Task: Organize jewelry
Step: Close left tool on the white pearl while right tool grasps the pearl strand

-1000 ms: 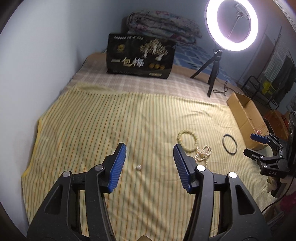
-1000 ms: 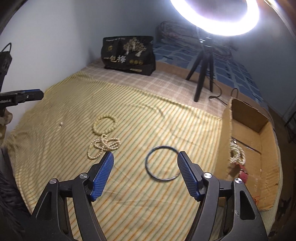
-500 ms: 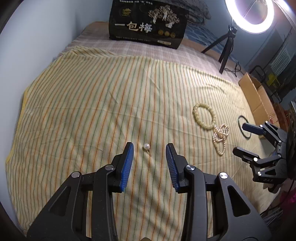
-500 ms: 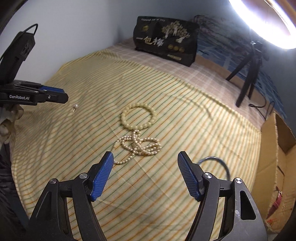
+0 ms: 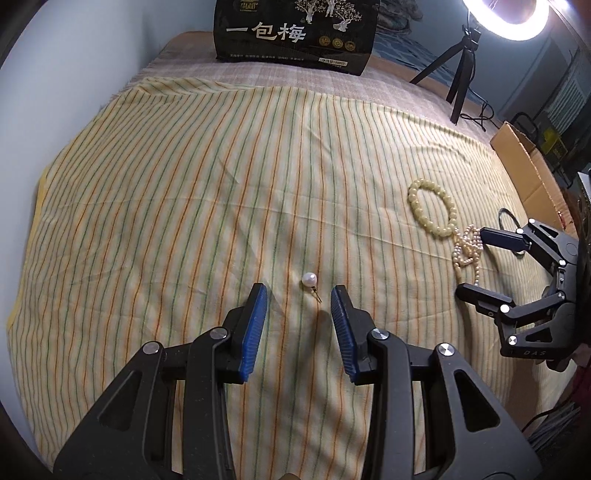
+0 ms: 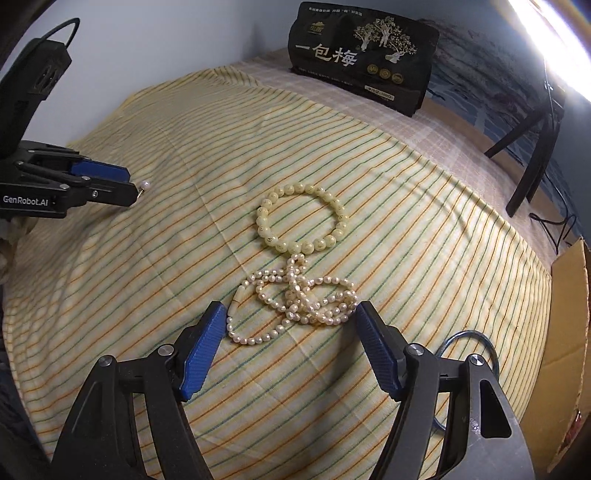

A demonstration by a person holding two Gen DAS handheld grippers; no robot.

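Jewelry (image 6: 295,295) on striped yellow bedspread (image 5: 184,184), ring light (image 5: 506,18) behind

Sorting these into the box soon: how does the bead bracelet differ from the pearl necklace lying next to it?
The bead bracelet has large yellowish beads; the pearl necklace has small pinkish-white ones. The bracelet lies as one open ring; the necklace is heaped in tangled loops. Both rest on the striped cloth, touching.

Bed (image 5: 258,77) under striped cloth (image 5: 184,184), jewelry-strewn
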